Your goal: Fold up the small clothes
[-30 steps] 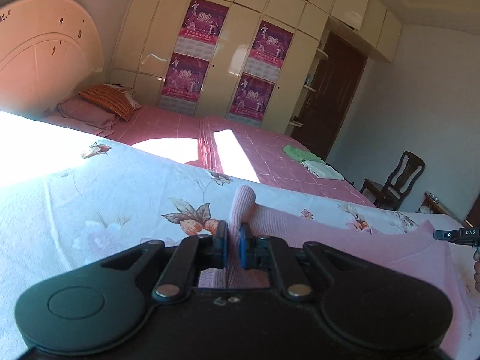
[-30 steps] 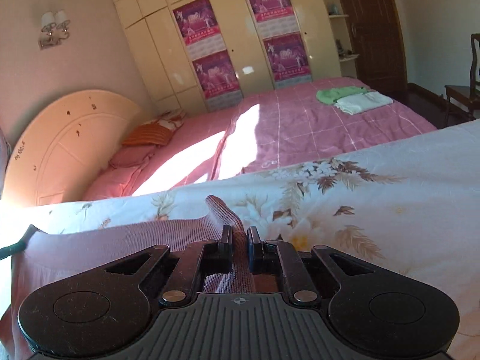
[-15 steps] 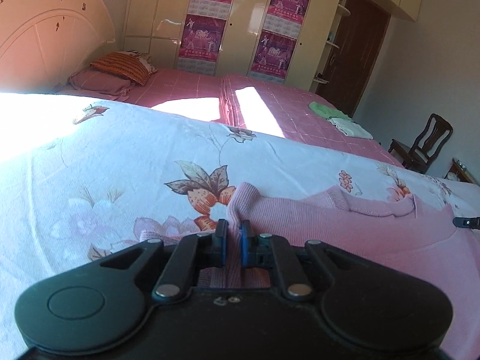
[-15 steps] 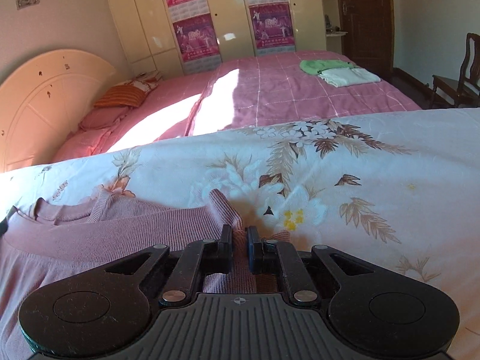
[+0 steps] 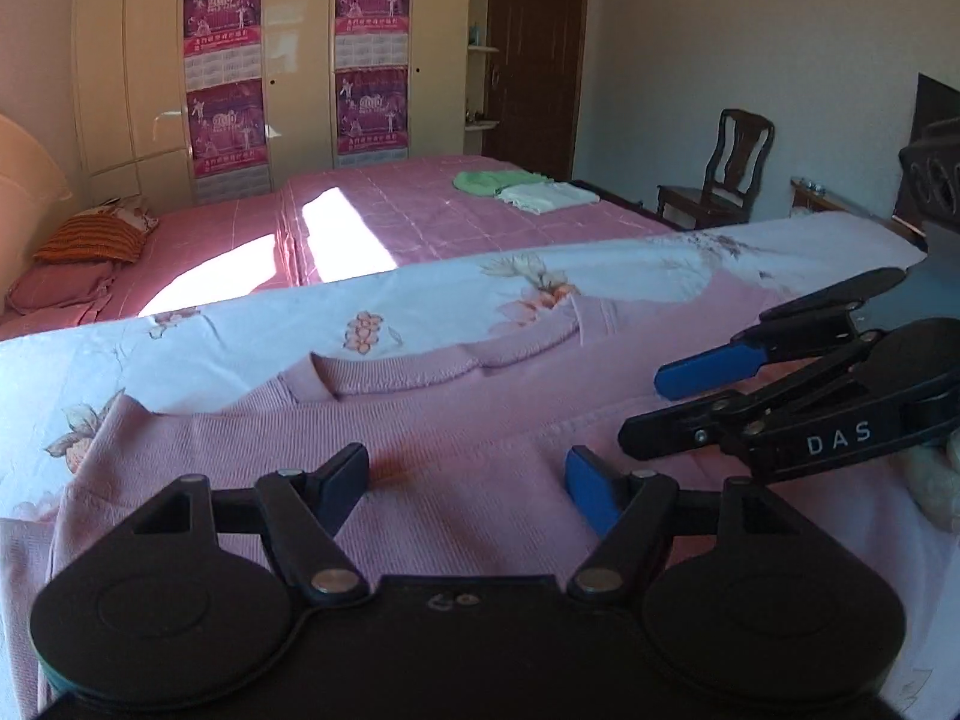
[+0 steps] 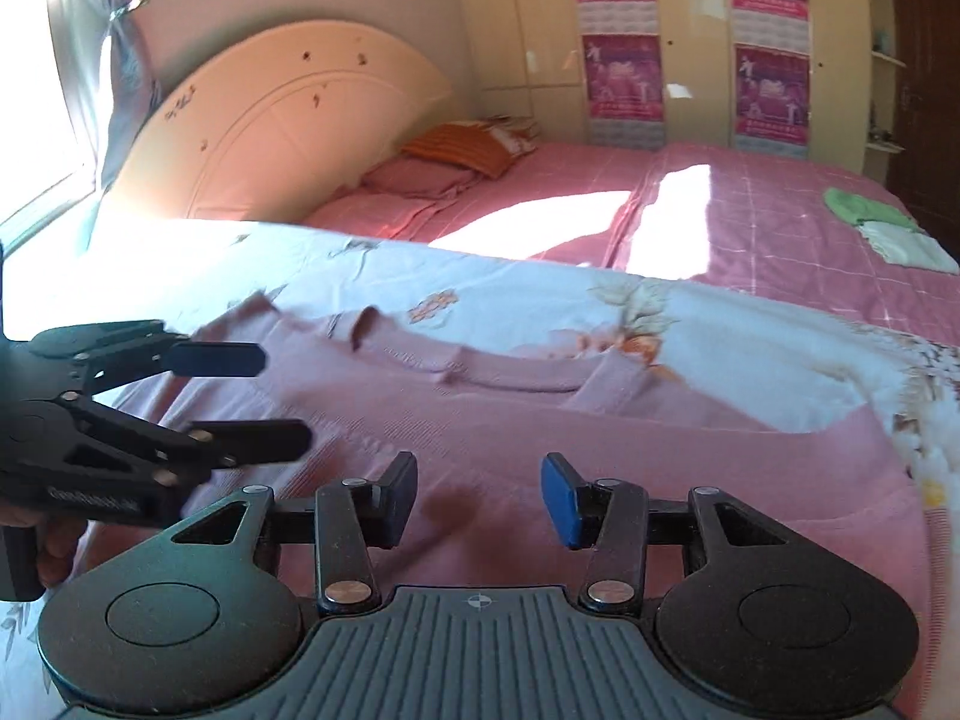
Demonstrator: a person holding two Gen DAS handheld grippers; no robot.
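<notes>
From the left wrist camera, the left gripper (image 5: 468, 483) hangs just over the pink sweater (image 5: 456, 420) with its jaws spread wide and nothing between them. The sweater lies spread flat on the floral sheet (image 5: 240, 336), its neckline toward the far side. At the right of this view the right gripper (image 5: 660, 405) reaches in over the sweater, also spread apart and empty. Beyond lies a pink bed (image 5: 420, 210) carrying a green cloth (image 5: 486, 181) and a white cloth (image 5: 549, 197); a wooden chair (image 5: 726, 171) stands by the far wall.

From the right wrist camera, the right gripper (image 6: 480, 498) is released above the sweater (image 6: 570, 420), holding nothing. The left gripper (image 6: 276, 399) comes in from the left, jaws parted. An orange striped pillow (image 6: 468, 147) rests near the cream headboard (image 6: 282, 120).
</notes>
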